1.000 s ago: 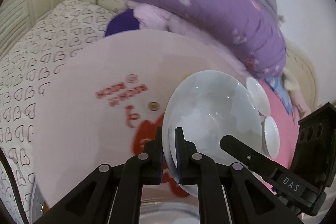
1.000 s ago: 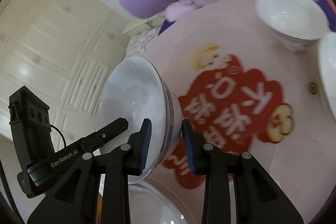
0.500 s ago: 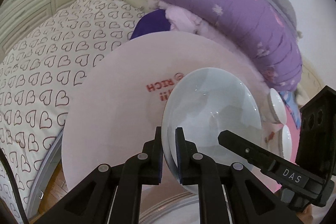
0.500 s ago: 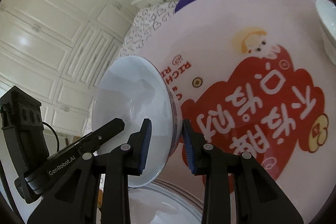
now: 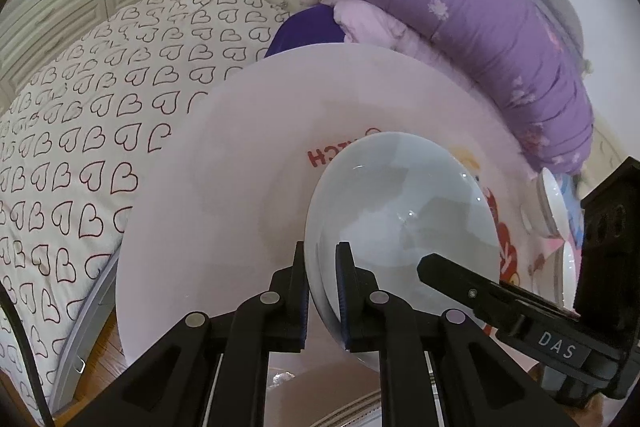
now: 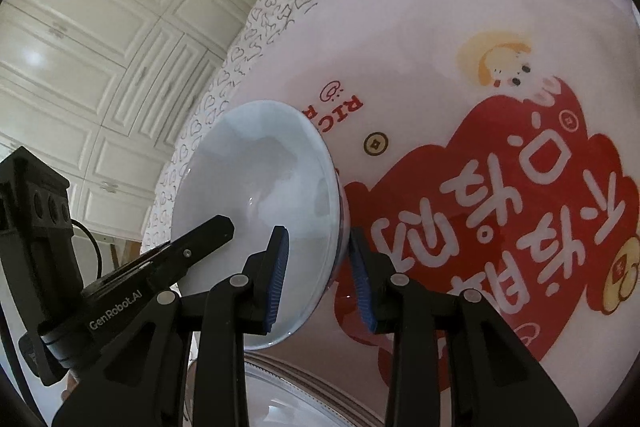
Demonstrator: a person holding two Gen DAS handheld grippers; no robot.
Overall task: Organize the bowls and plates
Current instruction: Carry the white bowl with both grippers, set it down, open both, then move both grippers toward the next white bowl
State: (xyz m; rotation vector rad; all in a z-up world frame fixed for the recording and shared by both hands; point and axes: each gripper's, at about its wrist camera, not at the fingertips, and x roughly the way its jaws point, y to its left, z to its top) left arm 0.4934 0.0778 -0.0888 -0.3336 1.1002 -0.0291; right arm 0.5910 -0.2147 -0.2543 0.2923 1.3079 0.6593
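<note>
- Two white bowls are up off the bench, one in each of my hands, both tipped on edge over the round pink bench (image 5: 224, 195) with its red cartoon print.
- My left gripper (image 5: 322, 291) has its fingers nearly closed, pinching the thin rim of the left bowl (image 5: 404, 223); the bowl's opening faces right, toward my other tool.
- My right gripper (image 6: 318, 281) has its fingers part open around the wall of the right bowl (image 6: 260, 203), one pad inside and one outside near the foot. I take that as a grip, though the outer pad's contact is hard to make out.
- The right bowl opens toward the left, so the two bowls sit mouth toward mouth, close together.
- A patterned plate rim (image 6: 320, 383) shows at the bottom edge of both views, directly below the fingers; that is the relation I would steer by, as either bowl must level out and go down there.
- More white dishes (image 5: 554, 203) wait at the bench's far right edge, well apart from both hands.
- The bed (image 5: 80, 131) with its heart print lies just beyond the bench.
</note>
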